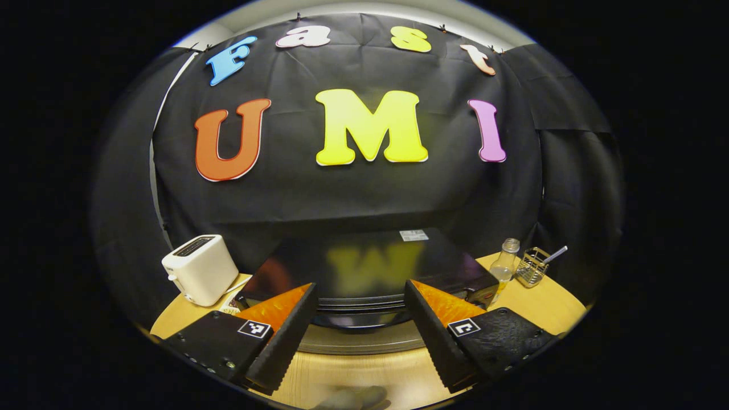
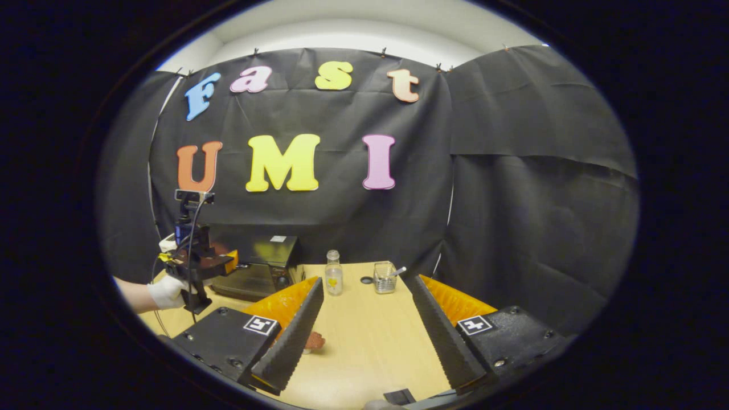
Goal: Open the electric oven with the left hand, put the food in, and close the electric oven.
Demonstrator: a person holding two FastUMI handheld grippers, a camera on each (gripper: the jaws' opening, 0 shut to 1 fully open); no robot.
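Note:
The black electric oven [image 1: 364, 259] sits right ahead in the left gripper view, its glossy top facing up and its curved front edge [image 1: 364, 336] between my fingers. My left gripper [image 1: 360, 285] is open, straddling that front edge from above without pressing on it. In the right gripper view the oven [image 2: 262, 266] stands at the table's left with its door looking shut. A gloved hand [image 2: 166, 292] holds the left gripper [image 2: 196, 265] in front of it. My right gripper [image 2: 365, 279] is open over the table. A small reddish-brown piece of food [image 2: 313, 341] lies beside its left finger.
A white toaster [image 1: 199, 269] stands left of the oven. To the oven's right are a glass bottle [image 2: 334, 273], a small dark lid [image 2: 366, 280] and a wire basket [image 2: 385, 278] holding a utensil. The wooden table [image 2: 370, 347] runs to the black cloth wall.

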